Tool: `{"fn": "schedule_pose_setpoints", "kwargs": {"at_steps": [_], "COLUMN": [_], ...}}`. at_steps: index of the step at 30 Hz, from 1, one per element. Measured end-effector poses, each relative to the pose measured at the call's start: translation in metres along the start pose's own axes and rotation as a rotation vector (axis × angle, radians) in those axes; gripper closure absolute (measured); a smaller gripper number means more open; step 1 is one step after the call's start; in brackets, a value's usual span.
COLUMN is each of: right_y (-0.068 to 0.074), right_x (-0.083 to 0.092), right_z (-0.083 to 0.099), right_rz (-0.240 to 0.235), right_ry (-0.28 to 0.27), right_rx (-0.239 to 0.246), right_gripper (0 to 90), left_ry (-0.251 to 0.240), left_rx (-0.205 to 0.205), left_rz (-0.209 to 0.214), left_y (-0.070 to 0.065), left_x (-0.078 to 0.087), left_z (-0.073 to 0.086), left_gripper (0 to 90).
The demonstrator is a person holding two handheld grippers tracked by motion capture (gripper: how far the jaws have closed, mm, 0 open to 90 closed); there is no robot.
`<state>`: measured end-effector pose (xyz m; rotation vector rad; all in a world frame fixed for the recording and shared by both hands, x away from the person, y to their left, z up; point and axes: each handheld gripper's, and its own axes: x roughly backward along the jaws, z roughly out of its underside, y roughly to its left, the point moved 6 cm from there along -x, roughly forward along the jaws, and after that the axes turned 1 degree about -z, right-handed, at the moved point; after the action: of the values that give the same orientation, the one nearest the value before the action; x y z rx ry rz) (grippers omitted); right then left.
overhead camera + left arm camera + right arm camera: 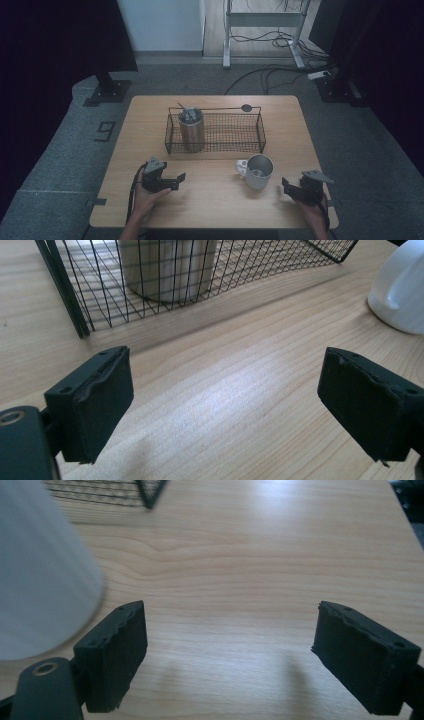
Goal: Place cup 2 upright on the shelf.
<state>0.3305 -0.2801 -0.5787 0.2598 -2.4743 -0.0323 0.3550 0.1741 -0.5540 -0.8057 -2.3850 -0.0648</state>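
Observation:
A white mug (257, 171) stands on the wooden table (210, 200), just in front of a black wire basket (235, 131). Inside the basket's left end stands a metal tumbler (191, 130) with a lid. My left gripper (179, 181) is open, low over the table at the front left, pointing toward the mug; its view has the basket (100, 285), the tumbler (165, 270) and the mug (400, 290) ahead of the gripper (225, 405). My right gripper (285, 186) is open to the right of the mug; the mug (35, 575) is left of its gripper (230, 655).
A small dark disc (246, 107) lies on the table behind the basket. The basket's right part holds nothing. Beyond the table are a desk frame (262, 30) and floor cables (280, 70). Bare wood lies between the two grippers.

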Motion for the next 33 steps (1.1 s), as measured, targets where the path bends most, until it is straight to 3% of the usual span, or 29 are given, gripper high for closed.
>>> {"fn": "schedule_pose_setpoints", "kwargs": {"at_steps": [12, 14, 16, 33], "right_y": [0.021, 0.023, 0.030, 0.061], "right_x": [0.018, 0.020, 0.025, 0.035], "right_z": [-0.013, -0.014, -0.017, -0.024], "right_rz": [-0.096, -0.105, -0.139, -0.232], "right_ry": [-0.081, -0.087, -0.103, -0.125], "right_rx": [0.039, 0.042, 0.050, 0.092], "right_gripper": [13.2, 13.2, 13.2, 13.1], "left_ry": [0.009, 0.012, 0.017, 0.036], "left_rx": [0.006, 0.015, 0.008, 0.014], "left_rz": [-0.002, 0.015, 0.016, 0.023], "left_y": [0.001, 0.000, -0.002, -0.004], "left_x": [-0.002, -0.002, -0.002, -0.007], "left_z": [0.003, 0.003, 0.002, 0.005], "left_gripper": [8.1, 8.1, 8.1, 8.1]}}
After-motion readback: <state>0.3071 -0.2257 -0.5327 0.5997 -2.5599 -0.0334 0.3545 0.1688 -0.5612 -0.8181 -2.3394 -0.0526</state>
